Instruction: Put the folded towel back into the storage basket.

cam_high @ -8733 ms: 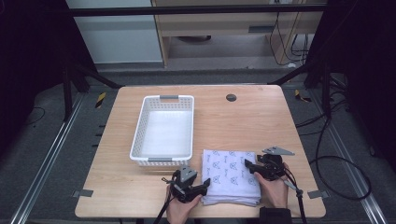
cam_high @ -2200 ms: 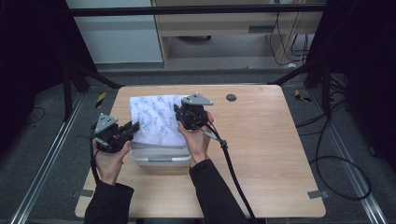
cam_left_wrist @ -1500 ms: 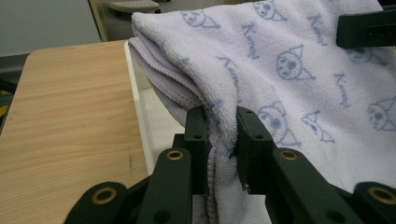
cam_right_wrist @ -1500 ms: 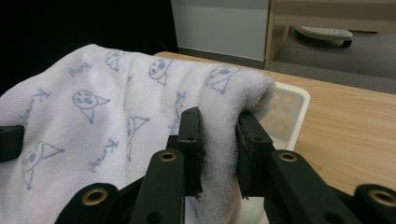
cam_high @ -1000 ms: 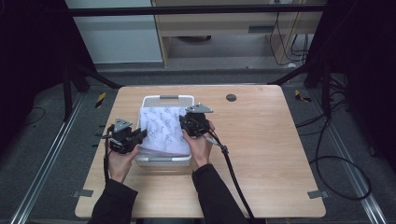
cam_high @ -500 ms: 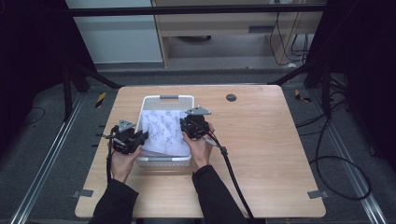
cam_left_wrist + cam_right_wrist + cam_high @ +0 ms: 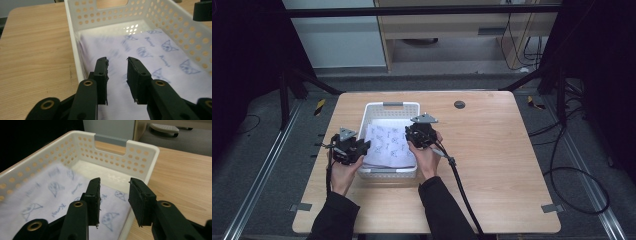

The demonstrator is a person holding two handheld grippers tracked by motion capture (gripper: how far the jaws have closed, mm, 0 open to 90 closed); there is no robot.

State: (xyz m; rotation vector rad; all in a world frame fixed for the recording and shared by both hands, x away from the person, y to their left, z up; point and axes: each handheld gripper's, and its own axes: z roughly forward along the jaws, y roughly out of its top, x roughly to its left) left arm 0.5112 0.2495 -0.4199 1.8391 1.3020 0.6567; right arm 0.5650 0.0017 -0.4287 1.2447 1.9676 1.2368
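A white cloth with blue cat prints [image 7: 389,142] lies flat inside the white perforated basket [image 7: 390,106]. My left gripper [image 7: 358,148] sits at the basket's left wall and my right gripper [image 7: 416,136] at its right wall. In the left gripper view the left gripper [image 7: 117,60] hangs over the cloth [image 7: 155,57]; its jaws have just been opening and nothing is pinched between them. In the right gripper view the right gripper [image 7: 115,181] hovers above the cloth's [image 7: 50,192] corner by the basket wall [image 7: 140,152]; its jaws have also just been opening, and they hold nothing.
The basket stands on a wooden table [image 7: 502,150] with bare wood to its right and in front. A small dark round disc [image 7: 459,104] lies near the far edge. The right gripper's cable [image 7: 459,180] trails back over the table.
The cloth, once on the table's front right and then held above the basket, has been lowered into it. Both hands sank to the basket walls and both pairs of jaws parted off the cloth.
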